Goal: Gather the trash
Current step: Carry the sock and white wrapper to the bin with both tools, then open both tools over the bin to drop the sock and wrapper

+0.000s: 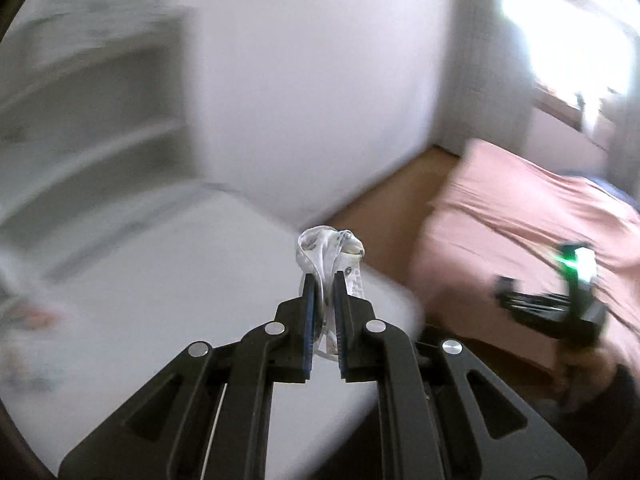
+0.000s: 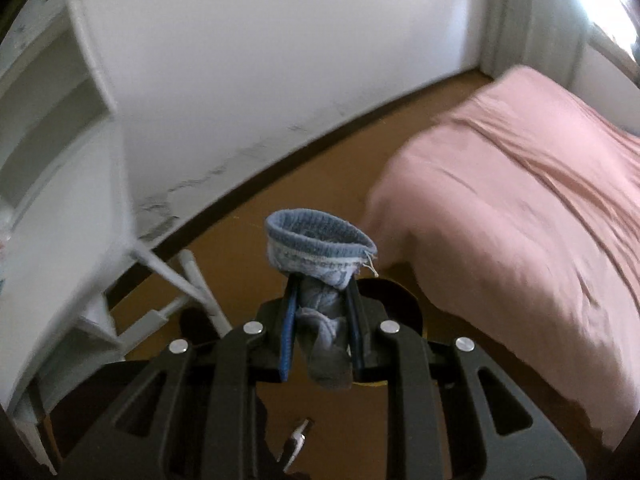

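Left gripper: jaws are clamped on a crumpled white wrapper, pinched between the pads at frame centre, long axis running up past the fingertips. Right gripper: jaws are clenched on a blue sock, cuff open above the tips, toe hanging below. Both items are already in hand; no bin is seen. Beyond, a white desk is noted lower left, a pink bed at right.
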Motion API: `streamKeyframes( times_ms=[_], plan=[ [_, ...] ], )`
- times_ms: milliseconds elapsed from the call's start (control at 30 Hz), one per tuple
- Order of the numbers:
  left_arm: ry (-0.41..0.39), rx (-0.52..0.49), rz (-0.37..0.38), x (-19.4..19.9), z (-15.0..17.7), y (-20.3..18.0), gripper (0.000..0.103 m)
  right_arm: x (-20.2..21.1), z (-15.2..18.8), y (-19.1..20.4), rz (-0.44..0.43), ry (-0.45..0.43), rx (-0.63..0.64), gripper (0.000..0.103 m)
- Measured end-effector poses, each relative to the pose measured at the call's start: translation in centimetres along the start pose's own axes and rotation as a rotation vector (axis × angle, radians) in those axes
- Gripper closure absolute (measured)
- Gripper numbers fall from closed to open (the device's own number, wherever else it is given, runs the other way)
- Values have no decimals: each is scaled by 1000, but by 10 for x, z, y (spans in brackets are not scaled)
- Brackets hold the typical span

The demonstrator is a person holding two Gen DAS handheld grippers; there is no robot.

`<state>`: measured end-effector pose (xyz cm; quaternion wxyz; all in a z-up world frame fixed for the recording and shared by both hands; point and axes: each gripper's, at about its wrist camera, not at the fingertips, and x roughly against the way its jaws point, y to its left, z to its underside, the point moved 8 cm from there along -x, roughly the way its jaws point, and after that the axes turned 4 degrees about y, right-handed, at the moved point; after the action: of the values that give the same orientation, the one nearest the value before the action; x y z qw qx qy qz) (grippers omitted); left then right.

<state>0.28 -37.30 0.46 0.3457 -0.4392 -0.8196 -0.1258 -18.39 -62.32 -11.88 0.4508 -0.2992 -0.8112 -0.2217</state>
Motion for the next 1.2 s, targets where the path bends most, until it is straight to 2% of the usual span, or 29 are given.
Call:
streamKeyframes(
  times_ms=[100,133,200,300,400,500,733,800,867,900,933,1200],
  plan=[
    [37,-57,101,-39,14,-67,95,-15,8,-27,-4,27,-66,81],
    [48,-66,113,-48,19,-81,95,-19,11,-37,-2,32,-83,81],
    [90,-91,183,-72,34,-117,95,-26,15,-52,10,41,-107,81],
    [123,-141,203,-109,52,-149,95,-43,21,-73,30,74,-145,81],
    [166,-145,195,-143,67,-160,95,-66,26,-82,10,142,-199,81],
    [231,-98,213,-174,77,-168,95,-80,27,-82,16,174,-194,81],
    [294,-87,196,-213,84,-170,95,-85,25,-76,-15,176,-201,81],
    [309,-85,197,-217,85,-169,95,-84,27,-76,-20,181,-205,76],
    [324,-79,202,-221,90,-170,95,-83,23,-77,-25,171,-212,60],
    [332,-80,201,-224,92,-171,95,-82,21,-78,-24,157,-214,42],
    [336,-80,200,-221,92,-169,95,-80,21,-78,-19,148,-216,38],
    [380,-87,219,-244,99,-179,95,-74,18,-89,-11,118,-285,38]
  ],
)
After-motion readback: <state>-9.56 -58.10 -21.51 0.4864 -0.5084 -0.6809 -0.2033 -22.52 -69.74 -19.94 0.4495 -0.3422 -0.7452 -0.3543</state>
